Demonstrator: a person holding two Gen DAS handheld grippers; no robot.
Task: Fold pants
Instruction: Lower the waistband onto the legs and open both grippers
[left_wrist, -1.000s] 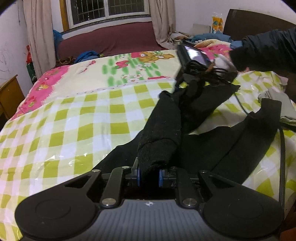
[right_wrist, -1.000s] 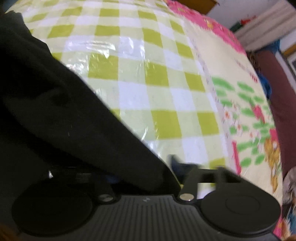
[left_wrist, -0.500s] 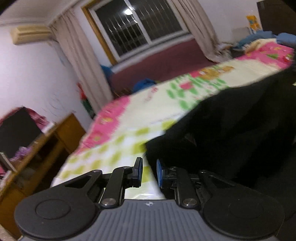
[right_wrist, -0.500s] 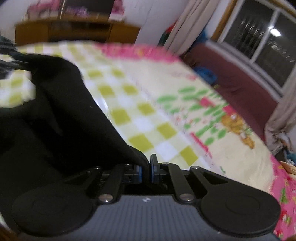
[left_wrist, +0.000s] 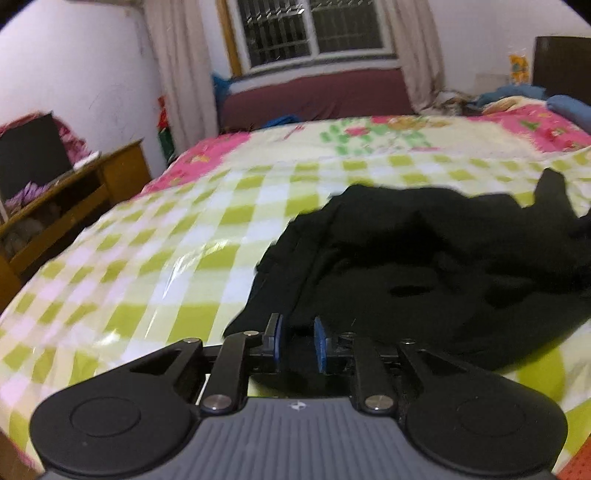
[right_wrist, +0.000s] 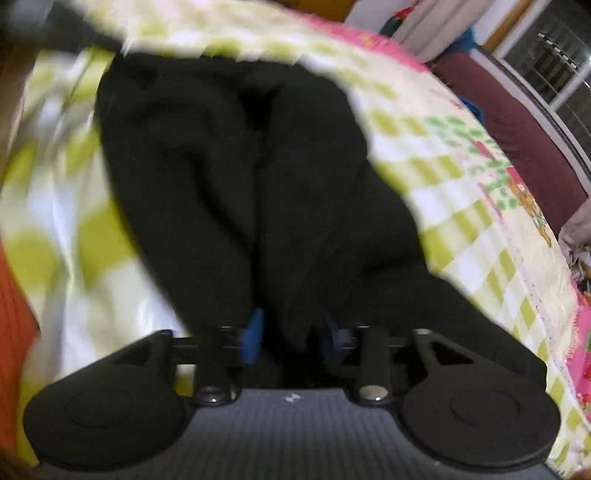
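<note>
L gripper: jaws apart w/ a clear gap, blue pads visible both sides; nothing pinched. Tips sit just at the near edge of the black cloth, dark fabric seen thru the gap.
R gripper: jaws apart too, blue pads spread; black cloth bulges up betw. them but pads not closed on it. View blurred, contact w/ pads can't tell.
Pants: black, lying in a rumpled heap on the bed, toward its near right part in L view; creases + one dark hollow mid-heap. In R view pants run away from the tips as two long lobes w/ a furrow betw. them.
Bed cover: green/white check w/ glossy plastic sheen near side; floral + pink border on far side.
Bed L edge: wooden cabinet beside it, apart from the bed.
Far wall: barred window, curtains both sides, maroon bench below.
Far R corner: pile of blue/mixed bedding.
</note>
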